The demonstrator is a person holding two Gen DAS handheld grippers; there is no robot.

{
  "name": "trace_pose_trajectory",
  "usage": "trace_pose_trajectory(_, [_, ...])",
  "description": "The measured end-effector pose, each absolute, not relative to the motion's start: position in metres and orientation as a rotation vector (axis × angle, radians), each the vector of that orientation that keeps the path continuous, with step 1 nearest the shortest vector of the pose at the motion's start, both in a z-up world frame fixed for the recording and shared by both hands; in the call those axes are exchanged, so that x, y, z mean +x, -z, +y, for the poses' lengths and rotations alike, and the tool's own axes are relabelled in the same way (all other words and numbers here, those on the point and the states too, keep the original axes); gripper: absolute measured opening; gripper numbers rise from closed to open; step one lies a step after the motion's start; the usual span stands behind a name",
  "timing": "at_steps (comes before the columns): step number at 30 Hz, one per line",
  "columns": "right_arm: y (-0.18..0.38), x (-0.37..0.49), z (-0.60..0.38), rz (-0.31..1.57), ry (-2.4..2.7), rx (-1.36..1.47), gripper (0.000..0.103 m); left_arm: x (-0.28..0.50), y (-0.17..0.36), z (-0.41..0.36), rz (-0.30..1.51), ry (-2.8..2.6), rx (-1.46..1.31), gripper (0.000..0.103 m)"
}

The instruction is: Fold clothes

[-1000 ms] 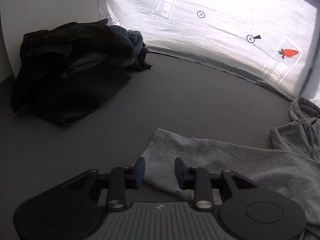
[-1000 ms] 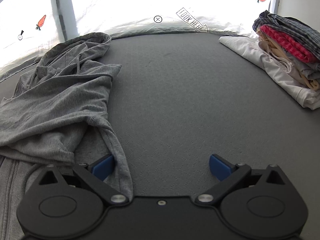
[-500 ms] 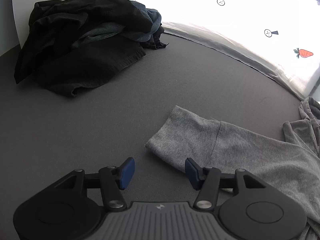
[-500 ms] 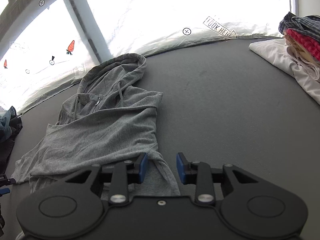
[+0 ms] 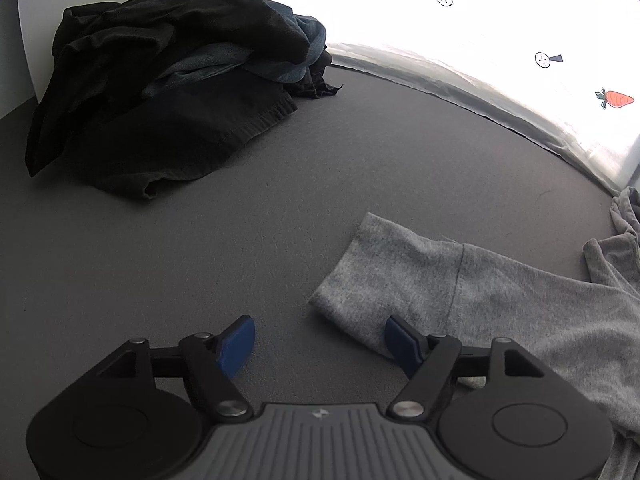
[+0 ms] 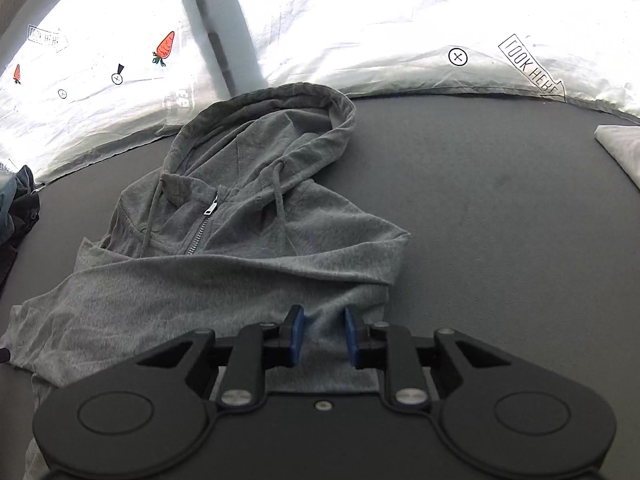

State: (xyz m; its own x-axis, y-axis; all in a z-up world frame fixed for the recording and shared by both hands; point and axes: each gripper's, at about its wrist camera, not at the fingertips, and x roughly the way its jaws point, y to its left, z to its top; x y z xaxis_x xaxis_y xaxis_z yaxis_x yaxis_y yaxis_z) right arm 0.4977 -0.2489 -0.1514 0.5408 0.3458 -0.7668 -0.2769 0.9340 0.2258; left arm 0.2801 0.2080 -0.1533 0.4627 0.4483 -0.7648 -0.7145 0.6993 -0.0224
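A grey zip hoodie (image 6: 248, 240) lies front up on the dark grey mat (image 6: 500, 220), hood toward the window. My right gripper (image 6: 323, 320) sits at the hoodie's right side. Its jaws are closing, and a bunched strip of the right sleeve (image 6: 324, 344) fills the narrow gap between the blue pads. In the left wrist view the other sleeve's cuff (image 5: 400, 272) lies flat on the mat. My left gripper (image 5: 318, 328) hovers just short of it. Its jaws are opening wide, and only the cuff's near corner reaches between them, untouched by the pads.
A heap of dark clothes (image 5: 168, 80) sits at the mat's far left corner against a white wall. A folded white cloth (image 6: 620, 148) lies at the right edge. A white sheet with carrot prints (image 6: 360, 20) hangs along the back.
The left jaws spread apart and let the cuff drop flat. The right jaws went from wide to nearly together on the sleeve and swung left over the hoodie.
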Motion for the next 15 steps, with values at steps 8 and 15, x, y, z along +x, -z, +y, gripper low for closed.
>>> trace_pose_trajectory(8, [0.166, 0.547, -0.263, 0.95, -0.348, 0.235, 0.02, 0.286, 0.155, 0.213, 0.814, -0.75, -0.365, 0.087])
trace_pose_trajectory(15, [0.171, 0.575, -0.258, 0.942, -0.371, 0.259, 0.02, 0.286, 0.156, 0.216, 0.818, -0.748, -0.367, 0.091])
